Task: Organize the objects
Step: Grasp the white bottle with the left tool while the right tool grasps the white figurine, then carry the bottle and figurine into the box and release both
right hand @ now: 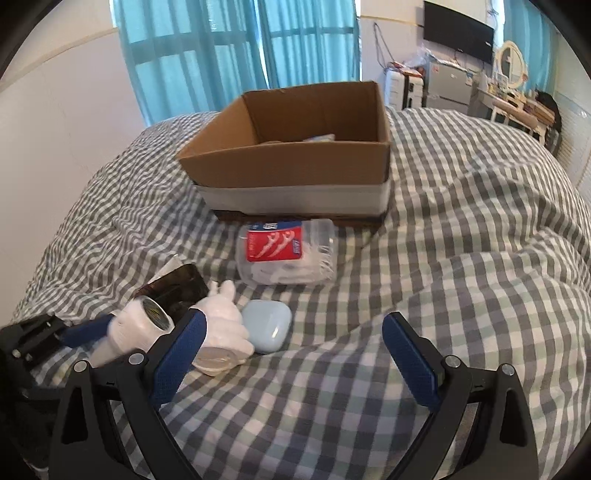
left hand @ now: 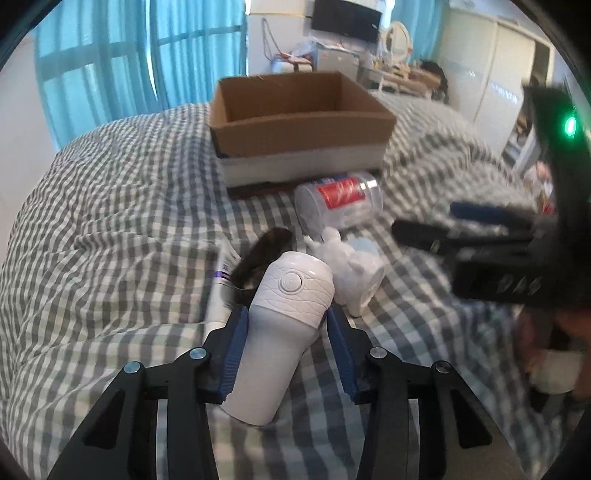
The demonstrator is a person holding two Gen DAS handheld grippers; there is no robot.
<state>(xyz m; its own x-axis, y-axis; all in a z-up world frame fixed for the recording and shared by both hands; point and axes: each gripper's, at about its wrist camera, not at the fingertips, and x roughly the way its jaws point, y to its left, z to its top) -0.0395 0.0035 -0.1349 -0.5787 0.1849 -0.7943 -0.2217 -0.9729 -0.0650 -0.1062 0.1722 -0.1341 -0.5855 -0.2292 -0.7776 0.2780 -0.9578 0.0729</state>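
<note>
The left gripper [left hand: 286, 314] clamps a white shaver [left hand: 280, 332]; the cardboard box [left hand: 299, 125] sits at twelve o'clock on the checked bedspread [left hand: 110, 229].

This is a bedroom in a home. A bed under a grey-and-white checked duvet [right hand: 443, 240] fills both views. Behind the bed, teal curtains [right hand: 236, 55] hang over a window. Beyond the bed's far right corner a dark flat screen [right hand: 458, 33] is mounted on the wall above a dressing table with an oval mirror [right hand: 511, 62]. What looks like a white wardrobe [left hand: 491, 74] stands right of the bed, though it is blurred.
</note>
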